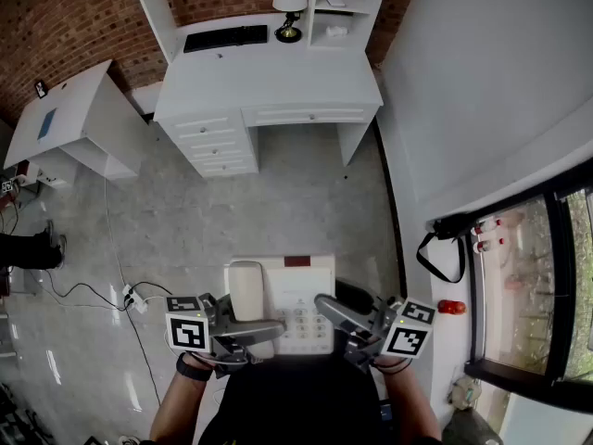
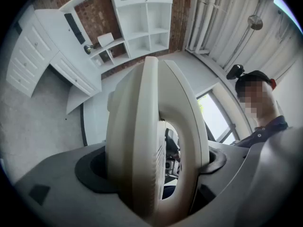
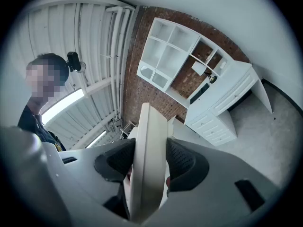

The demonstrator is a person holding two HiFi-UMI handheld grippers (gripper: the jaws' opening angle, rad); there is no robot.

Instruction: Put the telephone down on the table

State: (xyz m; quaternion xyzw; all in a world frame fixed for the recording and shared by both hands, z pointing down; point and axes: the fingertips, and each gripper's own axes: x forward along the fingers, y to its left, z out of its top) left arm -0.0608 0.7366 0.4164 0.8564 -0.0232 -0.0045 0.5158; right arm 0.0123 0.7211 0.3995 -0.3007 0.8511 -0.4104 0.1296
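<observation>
1. I am looking at one telephone (image 1: 295,297) in the lower middle of the head view. It is creamy white and boxy, with a dark red strip along its top edge and a block of small buttons low on its face.
2. Its one handset (image 1: 246,290) is lying along the phone's left side. It is long and rounded.
3. The telephone is not sitting on anything. It is hanging between my two grippers over the grey floor (image 1: 306,202), well apart from the white desk (image 1: 269,86) at the top of the frame.
4. My left gripper (image 1: 248,332) is holding the handset side. Its jaws are standing wide, and its own view is showing the pads pressing on the thick, curved phone.
5. My right gripper (image 1: 345,325) is holding the other side. Its jaws are standing narrower, pinching a thin, flat edge of the phone between two dark pads.
6. I am counting two marker cubes, one on each gripper.
7. On the desk I am seeing one lamp (image 1: 289,3) with a white shade and one long black thing (image 1: 225,37) just left of it.
8. One smaller white table (image 1: 74,119) is standing at the upper left, and thin cables (image 1: 111,286) are lying on the floor at the left.
</observation>
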